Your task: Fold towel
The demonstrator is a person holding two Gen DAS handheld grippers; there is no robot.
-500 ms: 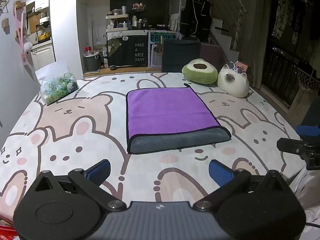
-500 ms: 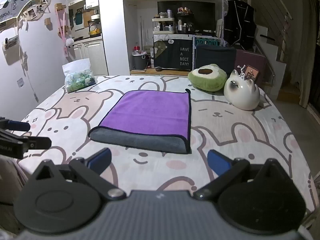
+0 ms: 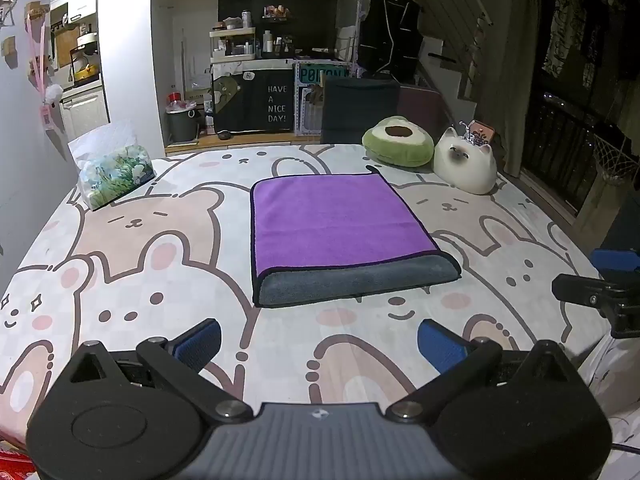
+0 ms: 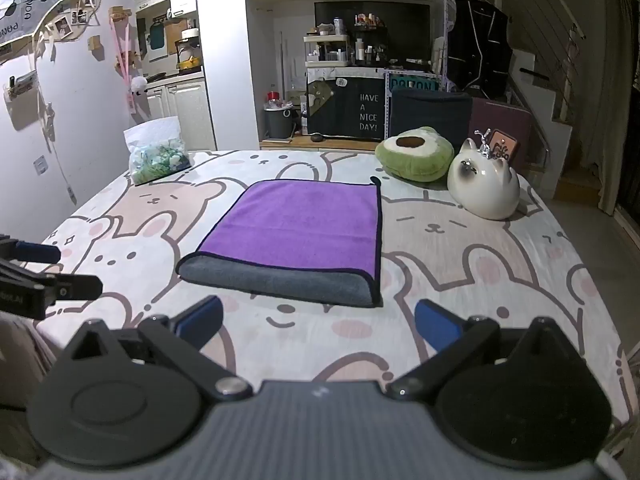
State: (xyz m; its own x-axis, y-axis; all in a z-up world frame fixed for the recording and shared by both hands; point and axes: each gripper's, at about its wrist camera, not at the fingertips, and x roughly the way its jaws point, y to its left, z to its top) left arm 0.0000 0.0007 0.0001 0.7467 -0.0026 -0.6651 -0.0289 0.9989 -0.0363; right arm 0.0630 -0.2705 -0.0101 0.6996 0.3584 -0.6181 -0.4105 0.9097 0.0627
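Observation:
A purple towel (image 3: 336,218) with a grey underside lies folded flat in the middle of the table, its grey folded edge toward me; it also shows in the right wrist view (image 4: 298,226). My left gripper (image 3: 319,346) is open and empty, held above the near table edge, short of the towel. My right gripper (image 4: 318,322) is open and empty, also short of the towel. The right gripper's fingers (image 3: 600,280) show at the right edge of the left wrist view, and the left gripper's fingers (image 4: 48,272) at the left edge of the right wrist view.
The table wears a bear-and-rabbit print cloth (image 3: 152,240). A tissue pack (image 3: 114,174) sits at the back left. A green avocado plush (image 3: 398,146) and a white cat figure (image 3: 464,164) sit at the back right. Shelves and a staircase lie beyond.

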